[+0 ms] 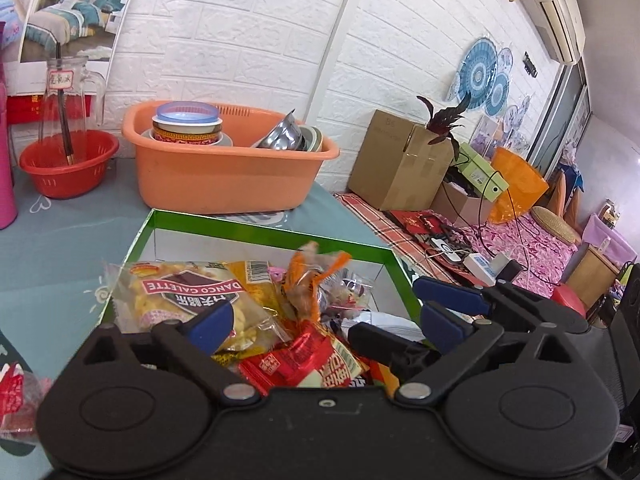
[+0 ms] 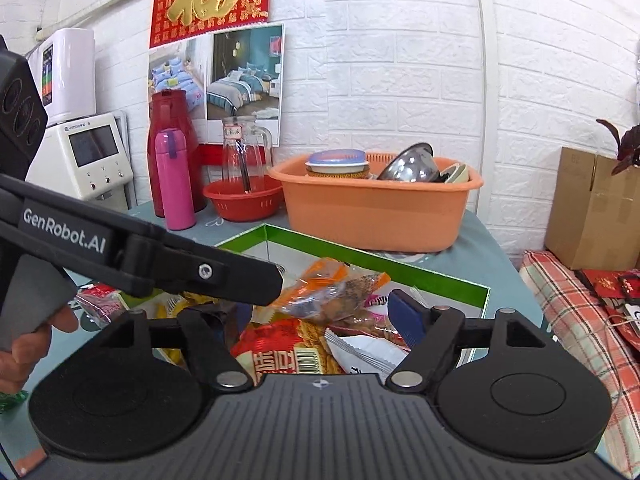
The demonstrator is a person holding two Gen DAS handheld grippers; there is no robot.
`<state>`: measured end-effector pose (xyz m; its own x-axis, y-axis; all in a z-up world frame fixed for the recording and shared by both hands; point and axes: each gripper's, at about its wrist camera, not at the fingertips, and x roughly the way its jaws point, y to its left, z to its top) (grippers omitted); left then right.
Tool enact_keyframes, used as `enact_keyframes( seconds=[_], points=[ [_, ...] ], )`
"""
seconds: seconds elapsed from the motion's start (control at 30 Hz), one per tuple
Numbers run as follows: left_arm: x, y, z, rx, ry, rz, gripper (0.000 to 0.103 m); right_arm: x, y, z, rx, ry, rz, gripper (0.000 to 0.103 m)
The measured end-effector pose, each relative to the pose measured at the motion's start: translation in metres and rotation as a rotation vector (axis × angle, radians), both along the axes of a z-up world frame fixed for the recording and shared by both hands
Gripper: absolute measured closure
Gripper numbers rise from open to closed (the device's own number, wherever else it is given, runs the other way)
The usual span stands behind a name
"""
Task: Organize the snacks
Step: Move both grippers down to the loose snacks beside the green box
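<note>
A green-rimmed cardboard box (image 1: 256, 227) (image 2: 372, 258) on the blue-grey tablecloth holds a heap of snacks. Among them are a yellow Danco Galette packet (image 1: 180, 300), an orange-ended twisted packet (image 1: 316, 276) (image 2: 332, 288), a red packet (image 1: 308, 360) (image 2: 280, 344) and a white packet (image 2: 360, 354). My left gripper (image 1: 326, 316) hangs open over the heap with nothing between its pads. My right gripper (image 2: 320, 320) is open over the same heap, also gripping nothing. One of the right gripper's blue pads (image 1: 448, 294) reaches in from the right. One of the left gripper's black fingers (image 2: 240, 280) crosses the right wrist view, held by a hand (image 2: 24, 344).
Behind the box stands an orange basin (image 1: 224, 176) (image 2: 376, 216) of bowls, with a red basket (image 1: 68, 168), a glass jug (image 1: 72, 92) and a pink bottle (image 2: 174, 180) to its left. Loose red snack packets (image 1: 16, 396) (image 2: 98, 300) lie left of the box. A brown carton (image 1: 400, 160) stands at the right.
</note>
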<state>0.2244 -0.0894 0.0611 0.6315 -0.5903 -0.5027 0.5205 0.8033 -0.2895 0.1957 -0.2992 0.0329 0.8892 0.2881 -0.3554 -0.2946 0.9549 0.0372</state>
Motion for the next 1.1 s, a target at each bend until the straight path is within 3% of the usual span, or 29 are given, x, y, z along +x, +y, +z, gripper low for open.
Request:
enact_keyframes(
  seconds=[0.33,0.53,0.67,0.9,1.1],
  points=[
    [-0.064,0.031,0.034,0.003,-0.036,0.058,0.0,-0.048,0.011,0.029,-0.009,-0.051,0.02,0.0],
    [-0.101,0.062,0.037,0.015,-0.029,0.083,0.0,-0.081,0.01,0.043,0.058,0.004,0.018,0.0],
    [-0.118,0.086,0.03,0.049,-0.016,0.122,0.0,-0.099,0.015,0.048,0.143,0.025,0.1,0.0],
    [-0.14,0.146,-0.002,0.076,0.062,0.239,0.0,-0.111,0.052,0.031,0.096,0.049,0.235,0.0],
    [-0.156,0.191,-0.033,0.039,0.15,0.315,0.0,-0.101,0.079,0.007,0.107,0.143,0.283,0.0]
  ],
)
